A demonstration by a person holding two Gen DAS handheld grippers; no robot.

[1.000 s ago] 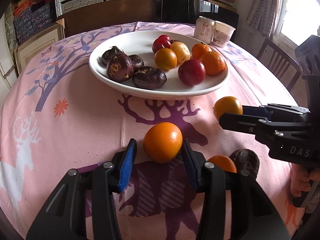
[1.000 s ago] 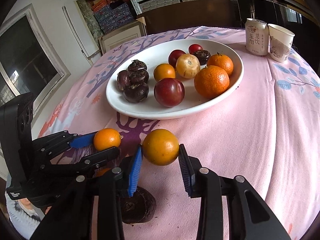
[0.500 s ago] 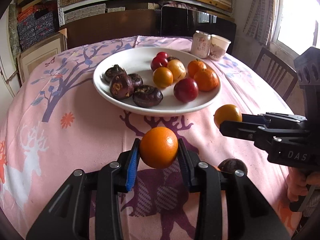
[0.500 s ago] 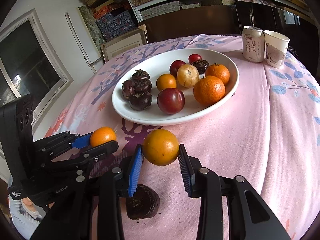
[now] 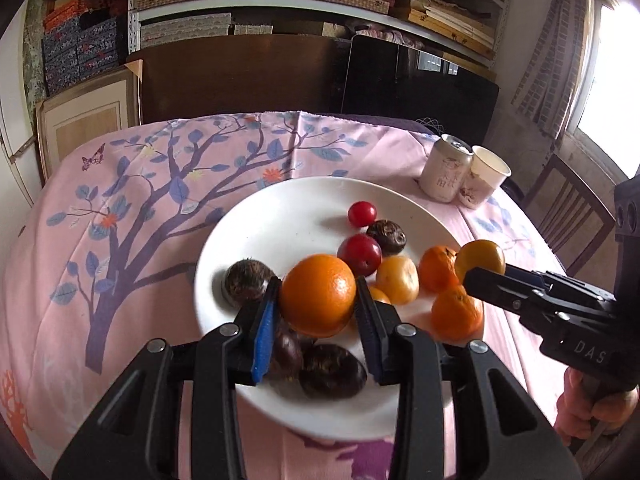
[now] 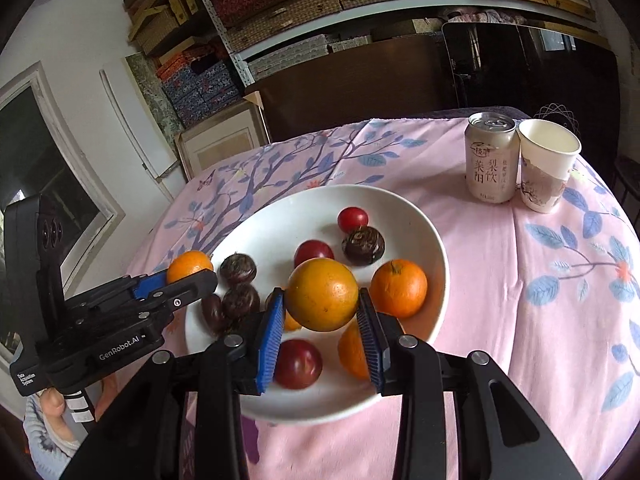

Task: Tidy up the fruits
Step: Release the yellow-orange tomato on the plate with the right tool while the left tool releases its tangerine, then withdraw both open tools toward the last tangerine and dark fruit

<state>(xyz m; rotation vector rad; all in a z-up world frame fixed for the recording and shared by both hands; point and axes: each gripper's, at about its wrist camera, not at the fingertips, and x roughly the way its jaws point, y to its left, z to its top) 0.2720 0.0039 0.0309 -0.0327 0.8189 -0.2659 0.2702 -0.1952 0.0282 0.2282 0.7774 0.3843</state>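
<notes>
My left gripper (image 5: 316, 308) is shut on an orange (image 5: 318, 295) and holds it above the near part of the white plate (image 5: 280, 216). My right gripper (image 6: 322, 322) is shut on a yellow-orange fruit (image 6: 322, 294) and holds it above the plate (image 6: 404, 216) too. The plate holds oranges (image 6: 398, 289), red plums (image 6: 298, 363), a small red tomato (image 5: 361, 213) and dark water chestnuts (image 5: 245, 283). The right gripper shows in the left wrist view (image 5: 482, 266) at the plate's right; the left gripper shows in the right wrist view (image 6: 188, 274) at its left.
A drink can (image 6: 491, 158) and a paper cup (image 6: 546, 170) stand at the far right of the pink tablecloth (image 5: 140, 184). A wooden chair (image 5: 568, 216) stands at the right. Shelves and dark furniture stand behind the table.
Both grippers have lifted their fruits off the tablecloth and moved forward, and now hang over the plate. The fruits left on the cloth near me are out of view.
</notes>
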